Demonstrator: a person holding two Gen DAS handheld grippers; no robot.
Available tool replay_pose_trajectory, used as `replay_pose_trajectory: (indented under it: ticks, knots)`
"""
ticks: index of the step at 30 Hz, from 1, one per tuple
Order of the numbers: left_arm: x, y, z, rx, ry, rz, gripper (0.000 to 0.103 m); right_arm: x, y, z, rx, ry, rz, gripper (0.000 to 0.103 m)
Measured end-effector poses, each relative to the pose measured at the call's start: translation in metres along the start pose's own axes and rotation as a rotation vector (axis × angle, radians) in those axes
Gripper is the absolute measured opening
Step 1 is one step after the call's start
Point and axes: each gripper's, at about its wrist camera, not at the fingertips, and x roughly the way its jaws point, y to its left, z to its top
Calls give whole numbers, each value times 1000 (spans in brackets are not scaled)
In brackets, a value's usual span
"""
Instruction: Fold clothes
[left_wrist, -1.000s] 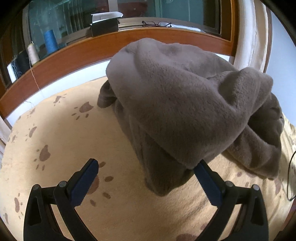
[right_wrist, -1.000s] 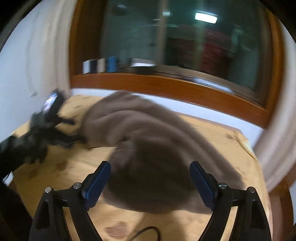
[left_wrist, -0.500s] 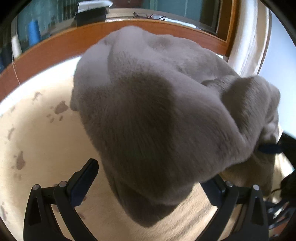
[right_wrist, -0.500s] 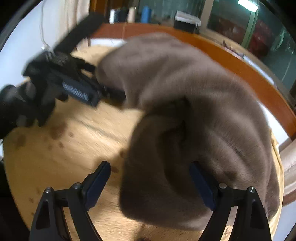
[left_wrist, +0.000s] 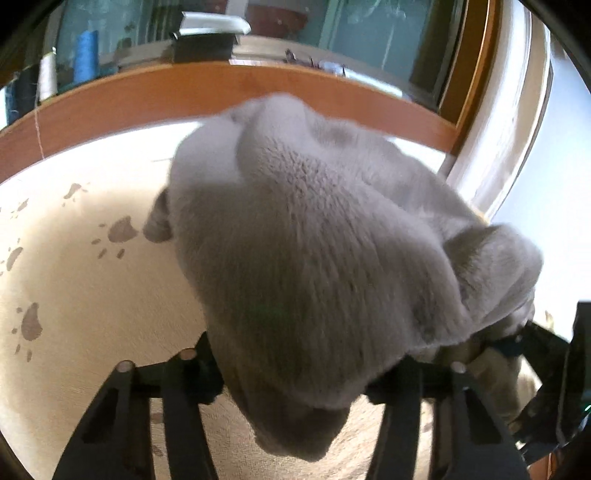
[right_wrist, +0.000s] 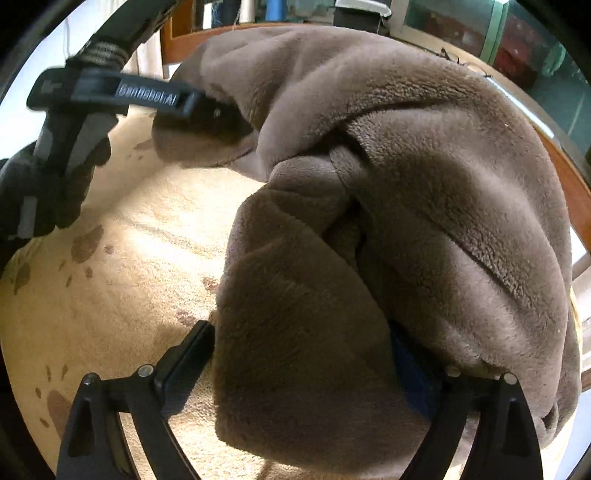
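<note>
A brown-grey fleece garment (left_wrist: 317, 251) lies heaped on a cream cover with brown paw prints (left_wrist: 85, 280). My left gripper (left_wrist: 291, 369) has its fingers drawn in around a thick fold at the near edge, and the fabric hides the pads. In the right wrist view the left gripper (right_wrist: 207, 110) bites into the far left end of the garment (right_wrist: 424, 166). My right gripper (right_wrist: 295, 365) stands open, and a hanging fold fills the gap between its black finger (right_wrist: 184, 362) and its blue pad. The right gripper's tip (left_wrist: 513, 341) touches the garment's right end.
A wooden window sill (left_wrist: 221, 92) runs behind the cover, holding thread spools (left_wrist: 85, 51), a dark box (left_wrist: 203, 46) and glasses. A white curtain (left_wrist: 498, 147) hangs at the right. A dark-gloved hand (right_wrist: 40, 192) holds the left gripper. Bare cover (right_wrist: 129, 277) lies to the left.
The left gripper's fingers have drawn together on the fold. The right gripper has moved closer, so fabric now fills its gap. The garment looks more bunched.
</note>
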Motion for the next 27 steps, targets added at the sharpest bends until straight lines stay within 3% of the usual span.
replay_pose_trajectory:
  ticks: [2, 3, 4, 6, 7, 11, 13, 15, 16, 17, 18, 20, 21, 22, 23, 27]
  knots:
    - [-14, 3, 4, -13, -39, -7, 52, -14, -2, -3, 10, -52, -50, 93]
    - [-22, 6, 6, -22, -58, -11, 51, -24, -4, -4, 17, -85, -81, 83]
    - [-29, 8, 8, -33, -76, -17, 50, -33, -6, -5, 24, -117, -113, 59]
    - [-50, 13, 13, -55, -126, -31, 49, -52, -9, -8, 38, -181, -176, 33]
    - [-61, 13, 17, -60, -156, -35, 48, -61, -11, -9, 45, -214, -208, 25]
    - [-117, 23, 31, -74, -308, -35, 48, -99, -17, -14, 73, -342, -335, 22]
    - [-146, 27, 36, -77, -374, -40, 48, -132, -17, -15, 70, -449, -465, 21]
    - [-168, 27, 40, -55, -399, -51, 48, -168, -15, -14, 63, -560, -596, 21]
    - [-171, 24, 39, -35, -399, -53, 49, -181, -13, -8, 65, -592, -618, 21]
    - [-173, 20, 35, -11, -394, -54, 53, -191, -11, -1, 69, -616, -628, 21]
    - [-174, 17, 31, 13, -389, -55, 65, -197, -9, 5, 75, -623, -608, 21]
    - [-174, 9, 20, 60, -374, -56, 86, -201, -2, 11, 92, -605, -507, 23]
    - [-169, 5, 13, 79, -359, -56, 86, -198, -2, 11, 106, -585, -447, 39]
    - [-164, 1, 7, 93, -344, -53, 86, -192, -8, 10, 124, -554, -376, 83]
    - [-157, -3, 0, 107, -322, -49, 86, -187, -12, 9, 143, -529, -317, 99]
    - [-118, -10, -28, 134, -185, -41, 87, -154, -16, -2, 206, -443, -171, 103]
